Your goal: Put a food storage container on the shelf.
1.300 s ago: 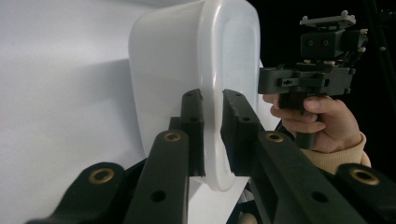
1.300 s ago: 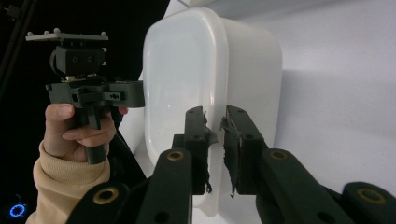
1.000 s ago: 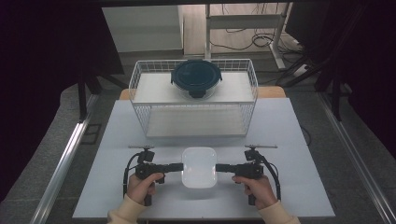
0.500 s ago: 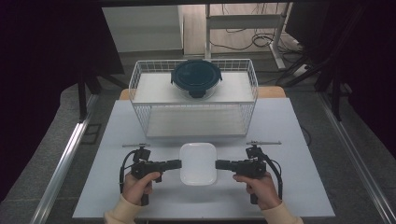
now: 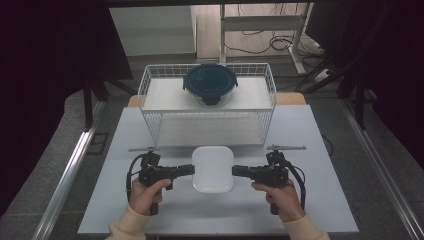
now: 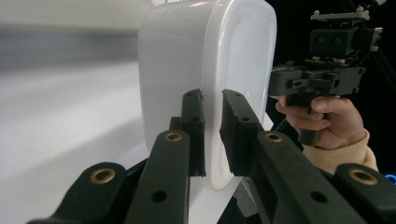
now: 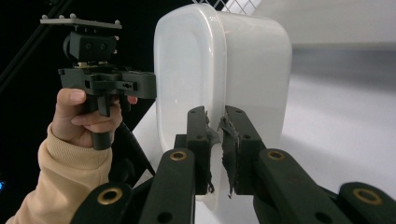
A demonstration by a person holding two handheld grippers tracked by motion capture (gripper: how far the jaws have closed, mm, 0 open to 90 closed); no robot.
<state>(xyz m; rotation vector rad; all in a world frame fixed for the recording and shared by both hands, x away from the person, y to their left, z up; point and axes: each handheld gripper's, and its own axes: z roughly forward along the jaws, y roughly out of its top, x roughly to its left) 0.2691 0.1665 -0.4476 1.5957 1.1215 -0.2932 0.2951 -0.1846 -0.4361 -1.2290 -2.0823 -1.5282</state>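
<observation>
A white lidded plastic container hangs above the white table, held from both sides. My left gripper is shut on its left rim. In the left gripper view the two black jaws pinch the container at its lid edge, the left gripper seen close up. My right gripper is shut on the opposite rim. The right gripper view has the right gripper clamped on the edge of the container, its pads worn and frayed. Each gripper view also shows the other hand and gripper beyond the container.
A white wire basket stands at the back of the table. Inside it sits a round glass container with a dark blue clip lid. Dark floor and metal rails flank the table. Cables lie on the floor behind.
Both grippers have risen together with the white container between them, which now hangs higher over the table and looks larger in the high view.
</observation>
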